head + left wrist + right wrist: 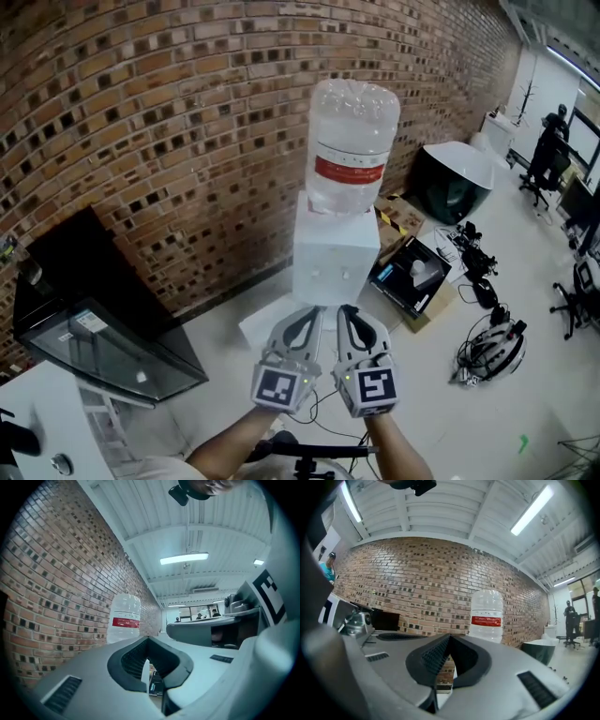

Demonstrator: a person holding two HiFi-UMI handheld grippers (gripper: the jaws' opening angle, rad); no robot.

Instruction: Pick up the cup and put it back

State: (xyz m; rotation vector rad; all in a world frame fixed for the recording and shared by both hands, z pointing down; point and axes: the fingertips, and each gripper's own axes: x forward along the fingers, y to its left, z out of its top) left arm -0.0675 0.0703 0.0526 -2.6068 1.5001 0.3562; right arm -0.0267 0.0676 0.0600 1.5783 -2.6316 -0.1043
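Two closed, empty: left gripper (316,310), right gripper (344,310); helmet (495,349) only in head view.

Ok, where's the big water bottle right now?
In the head view the water bottle stands upside down at centre frame on top of the white dispenser, close against the brick wall.

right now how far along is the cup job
Done: nothing visible; no cup shows in any view. In hand: nothing; the left claw and right claw are shut and empty, side by side before the dispenser. Left: finding the cup, lifting it, putting it back.
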